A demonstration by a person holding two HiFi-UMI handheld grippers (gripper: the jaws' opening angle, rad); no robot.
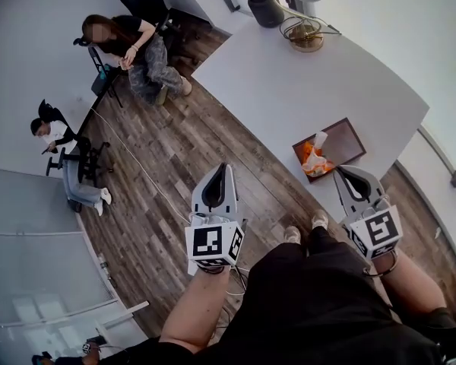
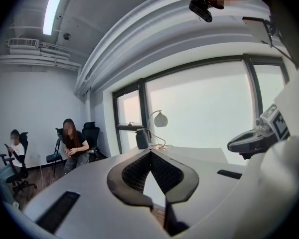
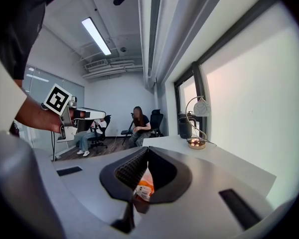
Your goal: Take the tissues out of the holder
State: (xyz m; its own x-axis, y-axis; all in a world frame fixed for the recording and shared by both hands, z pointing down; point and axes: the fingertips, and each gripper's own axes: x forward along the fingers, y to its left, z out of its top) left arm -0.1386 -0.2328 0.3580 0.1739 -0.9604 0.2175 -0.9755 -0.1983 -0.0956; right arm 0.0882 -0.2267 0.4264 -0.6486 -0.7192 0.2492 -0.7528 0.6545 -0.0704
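Note:
A brown wooden holder [image 1: 349,138] sits near the front edge of the white table [image 1: 289,90]. An orange-and-white tissue pack [image 1: 314,159] lies in it, with a white tissue [image 1: 320,138] sticking up. My right gripper [image 1: 339,170] hovers just in front of the holder, shut and empty. In the right gripper view the pack [image 3: 145,186] shows through the gap below the closed jaw tips [image 3: 147,149]. My left gripper [image 1: 223,166] hangs over the floor, left of the table, shut with nothing in it; its tips [image 2: 150,152] meet.
At the table's far end stand a dark jug [image 1: 264,4] and a lamp on a wire base [image 1: 304,33]. One person sits on a chair [image 1: 140,48] beyond the table, another [image 1: 57,135] at the left. A thin cable [image 1: 137,166] crosses the wooden floor.

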